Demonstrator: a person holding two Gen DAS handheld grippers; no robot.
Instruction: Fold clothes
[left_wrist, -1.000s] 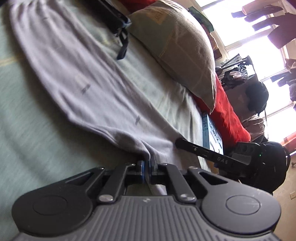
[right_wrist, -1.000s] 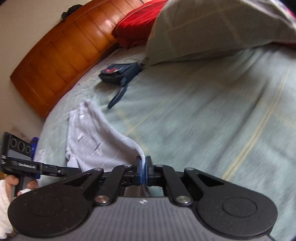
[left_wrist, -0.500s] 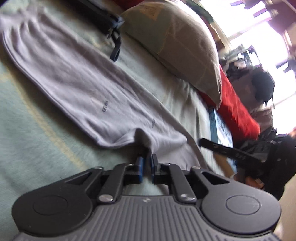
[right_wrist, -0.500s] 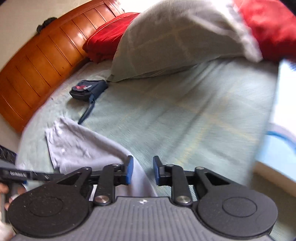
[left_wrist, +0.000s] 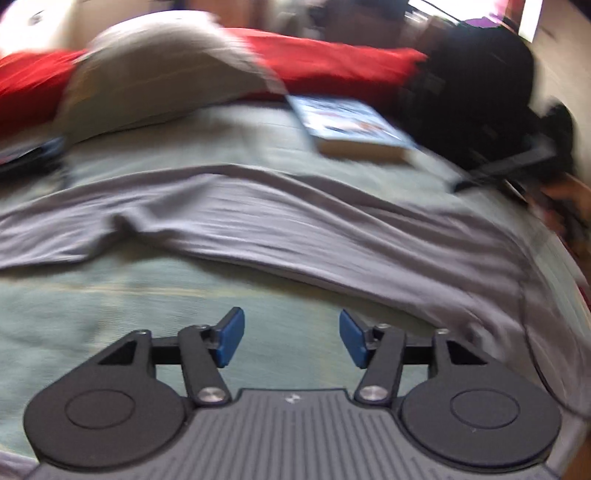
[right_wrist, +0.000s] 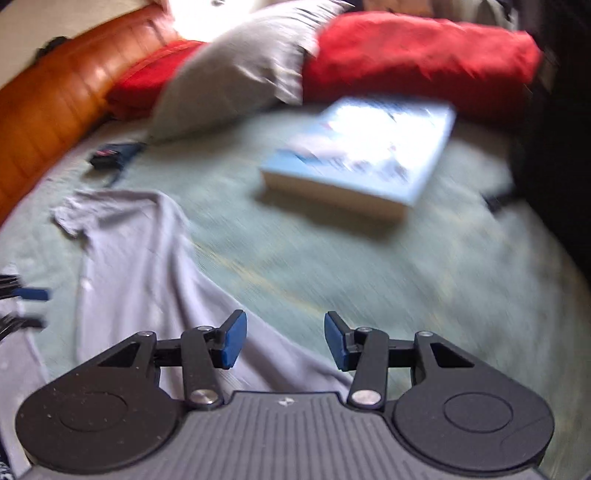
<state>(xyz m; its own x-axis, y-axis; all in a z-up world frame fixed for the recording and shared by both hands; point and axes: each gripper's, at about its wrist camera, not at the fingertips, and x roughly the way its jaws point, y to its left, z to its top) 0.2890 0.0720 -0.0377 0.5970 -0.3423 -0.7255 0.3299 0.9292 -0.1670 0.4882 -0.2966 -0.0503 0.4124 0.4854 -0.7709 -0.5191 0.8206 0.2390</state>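
A grey garment (left_wrist: 295, 229) lies stretched in a long folded band across the pale green bed sheet (left_wrist: 110, 295). My left gripper (left_wrist: 291, 338) hovers just in front of its near edge, jaws opening, nothing between the blue pads. In the right wrist view the same garment (right_wrist: 140, 266) runs from the far left down under my right gripper (right_wrist: 285, 339), whose jaws are also opening and hold nothing; cloth lies beneath the left pad. The left gripper's blue pad (right_wrist: 33, 294) shows at the left edge there.
A light blue book (right_wrist: 362, 155) lies on the sheet beyond the garment. A grey pillow (right_wrist: 243, 70) and red pillows (right_wrist: 417, 55) lean at the back, a wooden headboard (right_wrist: 55, 107) at the left. A dark pouch (right_wrist: 110, 155) lies near the headboard. A black bag (left_wrist: 472, 85) sits at the bed's right.
Both grippers let go of the garment's edge and opened. Both swung away and lifted; the left one rolled, so the bed now appears level. The garment now lies flat on the sheet.
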